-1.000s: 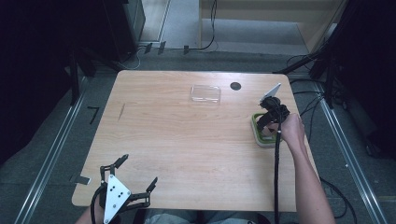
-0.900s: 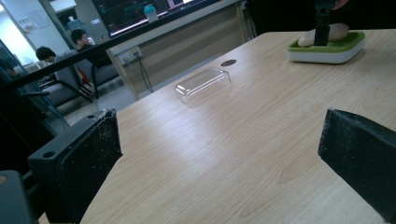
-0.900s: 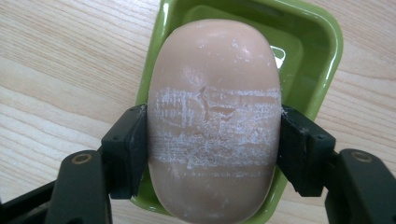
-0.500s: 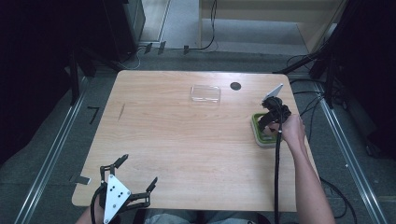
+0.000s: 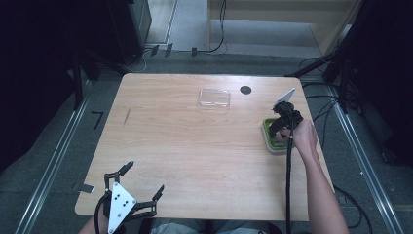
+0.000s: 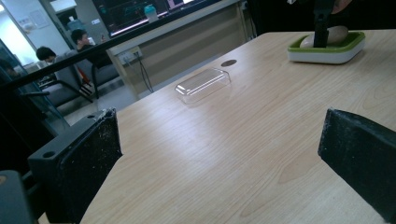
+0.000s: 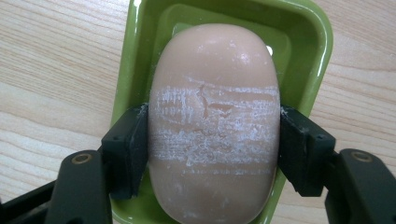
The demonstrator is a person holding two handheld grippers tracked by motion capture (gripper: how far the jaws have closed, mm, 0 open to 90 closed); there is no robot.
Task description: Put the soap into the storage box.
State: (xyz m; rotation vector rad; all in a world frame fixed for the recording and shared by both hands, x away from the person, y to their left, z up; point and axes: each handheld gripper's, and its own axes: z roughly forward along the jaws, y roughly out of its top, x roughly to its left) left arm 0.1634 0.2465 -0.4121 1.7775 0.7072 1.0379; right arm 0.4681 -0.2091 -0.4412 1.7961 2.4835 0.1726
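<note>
The right gripper (image 5: 281, 127) stands over the green dish (image 7: 130, 56) at the desk's (image 5: 195, 146) right edge, pointing down into it, and its jaws are closed across the soap (image 7: 215, 121), one pad pressed to each long flank near the middle of the bar. The soap lies in the dish with its long axis running away from the jaws, so the grip spans the short width; in the right gripper view the bar reaches well past the pads at both ends, and a band of white scuffing crosses it right where they clamp. From here the likely move is a straight lift out of the dish, and what counts is that the pads sit square to that long axis, since a slanted hold could let the smooth bar pivot or slip. The left gripper (image 5: 129, 195) rests far from the dish at the desk's near left corner, jaws spread wide with nothing between them. A clear lid (image 5: 214, 97) lies beyond the dish toward the desk's far edge, closer to the right hand.
</note>
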